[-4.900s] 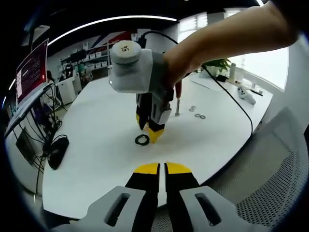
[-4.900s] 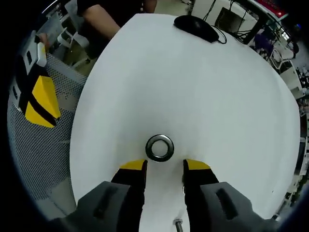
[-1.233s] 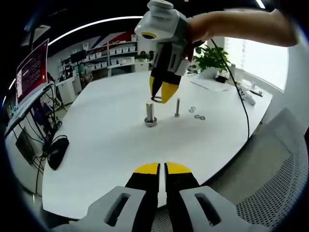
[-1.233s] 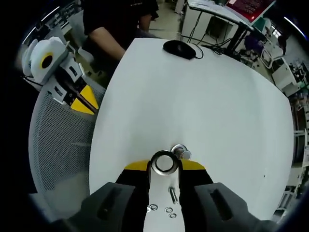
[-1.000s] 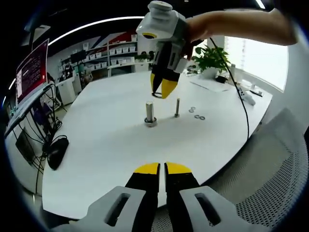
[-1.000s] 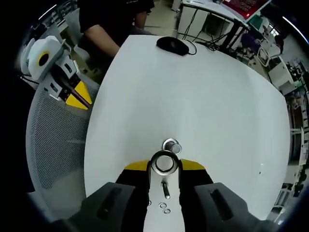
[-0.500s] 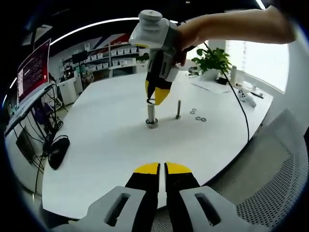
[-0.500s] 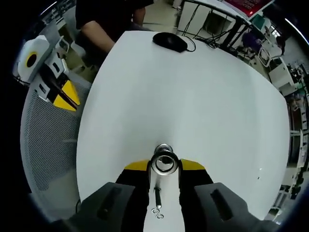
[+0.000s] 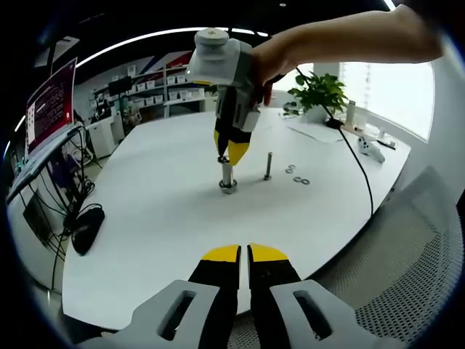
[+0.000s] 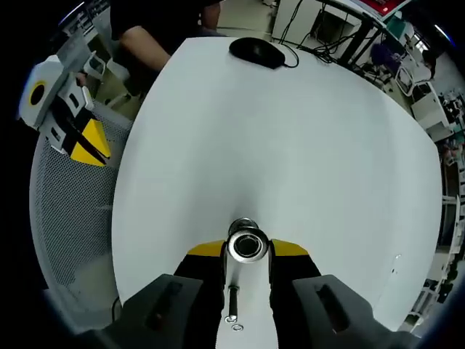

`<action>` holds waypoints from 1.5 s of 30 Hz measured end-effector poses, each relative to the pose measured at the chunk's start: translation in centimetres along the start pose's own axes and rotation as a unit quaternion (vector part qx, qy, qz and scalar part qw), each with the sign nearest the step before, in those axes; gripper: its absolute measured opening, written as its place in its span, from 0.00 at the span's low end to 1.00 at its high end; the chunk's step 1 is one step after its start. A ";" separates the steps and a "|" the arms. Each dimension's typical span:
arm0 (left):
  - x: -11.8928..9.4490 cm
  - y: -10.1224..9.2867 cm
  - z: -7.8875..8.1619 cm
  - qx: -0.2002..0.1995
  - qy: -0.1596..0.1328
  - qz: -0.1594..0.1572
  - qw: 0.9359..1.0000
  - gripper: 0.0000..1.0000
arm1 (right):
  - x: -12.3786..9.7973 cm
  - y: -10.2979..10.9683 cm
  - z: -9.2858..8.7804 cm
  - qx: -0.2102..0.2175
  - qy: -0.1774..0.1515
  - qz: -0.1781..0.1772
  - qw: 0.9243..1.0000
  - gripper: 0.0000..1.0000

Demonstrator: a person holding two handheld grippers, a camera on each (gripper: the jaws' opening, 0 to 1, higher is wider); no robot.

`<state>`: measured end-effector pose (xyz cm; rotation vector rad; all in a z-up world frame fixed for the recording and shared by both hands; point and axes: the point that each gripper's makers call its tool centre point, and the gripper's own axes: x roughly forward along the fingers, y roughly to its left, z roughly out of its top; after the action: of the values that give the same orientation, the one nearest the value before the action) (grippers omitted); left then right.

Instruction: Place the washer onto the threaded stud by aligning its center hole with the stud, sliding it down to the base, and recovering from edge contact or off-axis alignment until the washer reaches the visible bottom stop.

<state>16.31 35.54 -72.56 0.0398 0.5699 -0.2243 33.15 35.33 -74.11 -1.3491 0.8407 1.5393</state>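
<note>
So the white table (image 9: 145, 211) has the threaded stud (image 9: 227, 177) standing up. Right gripper (image 10: 247, 249) pinches the washer (image 10: 246, 246) just over the stud top — not slid down yet. Left gripper (image 9: 243, 254) squeezed tight, w/ nothing in it.

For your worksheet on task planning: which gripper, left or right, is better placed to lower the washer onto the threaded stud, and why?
Right. The right gripper holds the washer directly above the threaded stud; the left gripper is shut, empty, back at the table edge.
</note>
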 end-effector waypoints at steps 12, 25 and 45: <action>0.0 -0.1 -0.2 0.002 0.005 -0.004 1.000 0.01 | 2.1 0.2 -0.5 -0.006 0.014 0.011 1.000 0.23; 0.1 -0.1 -0.2 0.000 0.004 -0.005 1.000 0.01 | 3.6 0.5 -1.1 -0.007 0.026 0.020 0.999 0.23; 0.1 -0.2 -0.3 0.003 0.010 -0.009 1.000 0.01 | 2.0 -0.4 -0.6 0.016 -0.023 -0.014 1.000 0.38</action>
<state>16.18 35.35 -72.89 0.0423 0.5890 -0.2425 33.73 35.31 -76.14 -1.2918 0.8110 1.5245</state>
